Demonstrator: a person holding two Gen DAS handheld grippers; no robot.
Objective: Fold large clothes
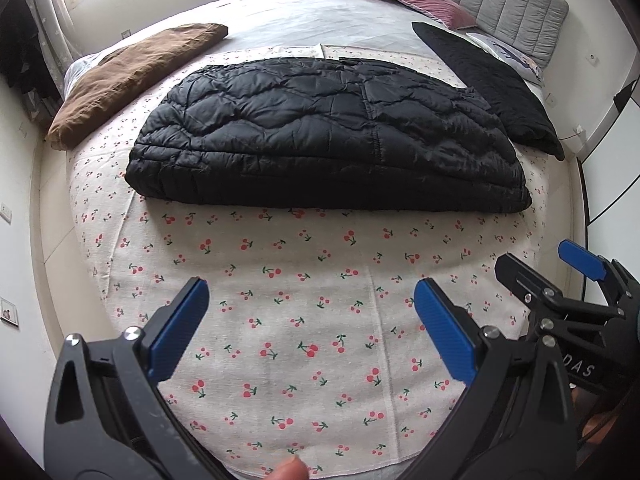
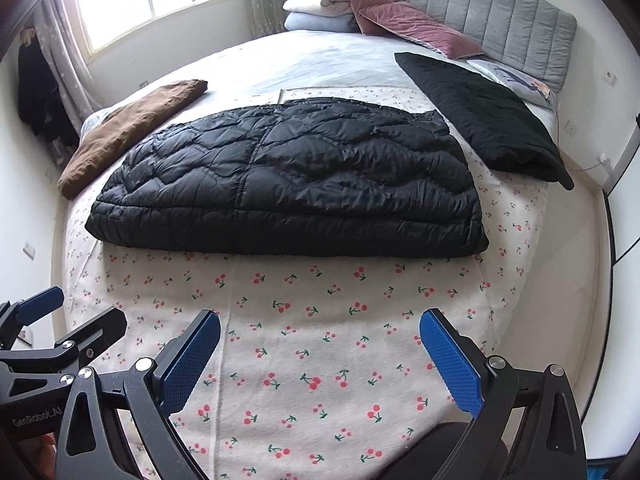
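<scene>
A black quilted puffer jacket (image 1: 320, 132) lies folded into a wide rectangle on the cherry-print sheet (image 1: 280, 320) of the bed; it also shows in the right wrist view (image 2: 288, 180). My left gripper (image 1: 312, 320) is open and empty, held above the sheet in front of the jacket's near edge. My right gripper (image 2: 320, 348) is open and empty too, beside the left one. The right gripper shows at the right of the left wrist view (image 1: 560, 276), and the left gripper at the left of the right wrist view (image 2: 76, 308).
A folded brown garment (image 1: 132, 76) lies at the bed's left edge. A folded black garment (image 1: 492, 80) lies at the right. Pink pillows (image 2: 408, 20), folded blankets (image 2: 320, 10) and a grey headboard (image 2: 480, 8) are at the far end. Dark clothes (image 2: 40, 92) hang by the window.
</scene>
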